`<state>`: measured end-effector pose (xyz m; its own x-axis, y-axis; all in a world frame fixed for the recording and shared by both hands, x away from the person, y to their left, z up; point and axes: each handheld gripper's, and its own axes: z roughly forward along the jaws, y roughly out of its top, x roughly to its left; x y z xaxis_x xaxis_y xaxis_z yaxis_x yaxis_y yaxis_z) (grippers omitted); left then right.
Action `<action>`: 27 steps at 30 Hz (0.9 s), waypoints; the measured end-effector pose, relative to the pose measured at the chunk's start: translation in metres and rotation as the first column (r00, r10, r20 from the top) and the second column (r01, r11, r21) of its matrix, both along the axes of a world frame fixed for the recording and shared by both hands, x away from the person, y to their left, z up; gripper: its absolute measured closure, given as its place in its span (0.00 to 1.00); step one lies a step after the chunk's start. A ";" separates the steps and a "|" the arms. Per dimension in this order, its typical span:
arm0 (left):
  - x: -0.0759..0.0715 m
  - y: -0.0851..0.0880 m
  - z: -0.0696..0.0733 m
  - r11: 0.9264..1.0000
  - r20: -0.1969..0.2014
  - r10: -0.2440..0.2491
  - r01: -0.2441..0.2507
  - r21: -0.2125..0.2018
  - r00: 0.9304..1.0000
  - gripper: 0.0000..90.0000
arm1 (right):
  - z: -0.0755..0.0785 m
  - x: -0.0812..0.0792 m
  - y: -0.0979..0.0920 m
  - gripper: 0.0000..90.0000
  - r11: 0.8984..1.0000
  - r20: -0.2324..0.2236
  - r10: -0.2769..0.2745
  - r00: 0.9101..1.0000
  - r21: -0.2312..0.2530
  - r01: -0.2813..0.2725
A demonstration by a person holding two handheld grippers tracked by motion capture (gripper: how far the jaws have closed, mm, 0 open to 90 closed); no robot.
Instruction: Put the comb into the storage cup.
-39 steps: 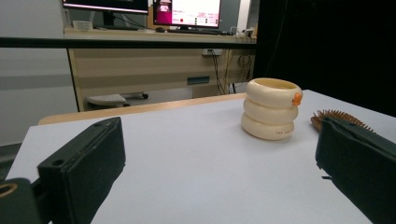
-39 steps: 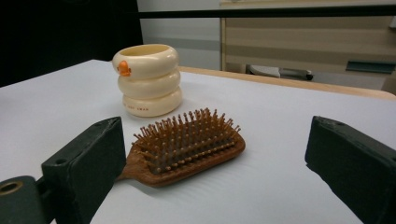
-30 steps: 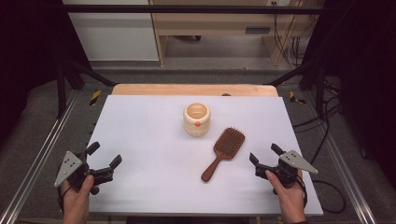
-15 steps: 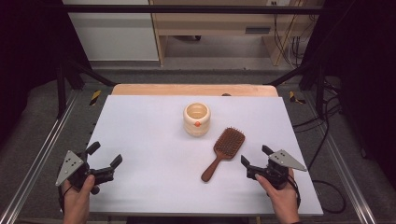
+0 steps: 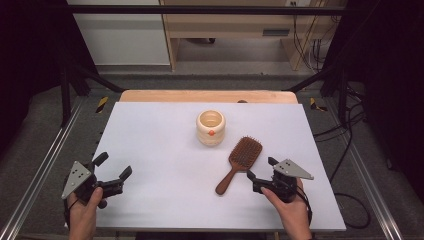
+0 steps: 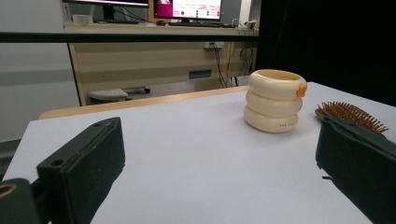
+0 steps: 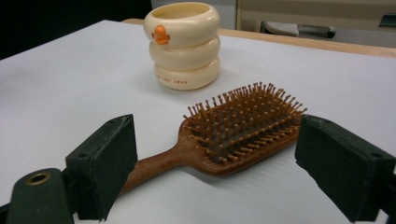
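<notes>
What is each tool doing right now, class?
Left tool: open, holding nothing.
Right tool: open, just closing slightly, beside the hairbrush, holding nothing.

Cream ringed cup [image 5: 210, 128] upright mid-table; white table [image 5: 150, 145], wooden cabinet [image 5: 235, 22] behind

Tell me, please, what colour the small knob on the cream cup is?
Orange; the knob on the cup shows best in the right gripper view.

White worktop [image 5: 150, 150] with a pale wooden strip along its far edge, grey floor [image 5: 225, 65] beyond, light wood desk [image 5: 240, 25] with monitors [image 6: 187, 8] on top, cables [image 5: 305, 45] hanging beside it, black curtains [image 5: 385, 75] at both sides, metal rails [image 5: 35, 175]
</notes>
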<state>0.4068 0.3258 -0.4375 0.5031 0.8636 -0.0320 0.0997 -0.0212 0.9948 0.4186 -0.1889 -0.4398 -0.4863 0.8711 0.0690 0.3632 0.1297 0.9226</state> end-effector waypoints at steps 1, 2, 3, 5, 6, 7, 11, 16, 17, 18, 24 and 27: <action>0.000 0.000 0.000 1.000 -0.002 0.003 -0.003 -0.002 1.000 0.02 | 0.000 0.000 0.000 0.16 1.000 0.000 0.000 1.000 0.000 0.000; 0.000 0.001 0.000 1.000 -0.001 0.004 -0.004 -0.003 1.000 0.02 | 0.001 0.001 0.003 0.16 1.000 -0.003 0.003 1.000 -0.007 -0.003; 0.000 0.001 0.000 1.000 -0.001 0.005 -0.005 -0.002 1.000 0.02 | 0.002 0.002 0.006 0.17 1.000 -0.005 0.009 1.000 -0.012 -0.009; 0.000 0.001 0.000 1.000 0.000 0.006 -0.006 -0.006 1.000 0.02 | 0.004 0.004 0.012 0.20 1.000 -0.010 0.021 1.000 -0.018 -0.021; 0.000 0.001 0.000 1.000 0.000 0.007 -0.007 -0.005 1.000 0.02 | 0.005 0.005 0.015 0.22 0.999 -0.016 0.029 0.999 -0.022 -0.030; 0.000 0.002 0.000 1.000 -0.002 0.006 -0.006 -0.001 1.000 0.02 | 0.005 0.006 0.018 0.24 0.999 -0.018 0.038 0.999 -0.028 -0.039; 0.000 0.001 0.000 1.000 -0.002 0.006 -0.006 0.000 1.000 0.02 | 0.006 0.011 0.036 0.38 0.994 -0.028 0.088 0.996 -0.058 -0.089; -0.001 0.001 -0.001 1.000 -0.004 0.012 -0.012 -0.003 1.000 0.02 | 0.005 0.014 0.048 0.53 0.988 -0.043 0.128 0.991 -0.080 -0.131; -0.001 0.001 -0.001 1.000 -0.004 0.013 -0.013 -0.002 1.000 0.02 | 0.004 0.016 0.054 0.60 0.984 -0.059 0.141 0.988 -0.104 -0.147; -0.001 0.001 -0.001 1.000 -0.004 0.014 -0.014 -0.001 1.000 0.02 | 0.004 0.016 0.054 0.60 0.984 -0.059 0.141 0.988 -0.104 -0.147; 0.000 0.000 -0.002 1.000 -0.005 0.012 -0.012 0.006 1.000 0.02 | 0.001 0.020 0.065 0.76 0.974 -0.093 0.173 0.980 -0.128 -0.184; 0.000 0.000 -0.002 1.000 -0.007 0.005 -0.005 0.006 1.000 0.02 | 0.000 0.022 0.070 0.84 0.970 -0.116 0.186 0.976 -0.138 -0.201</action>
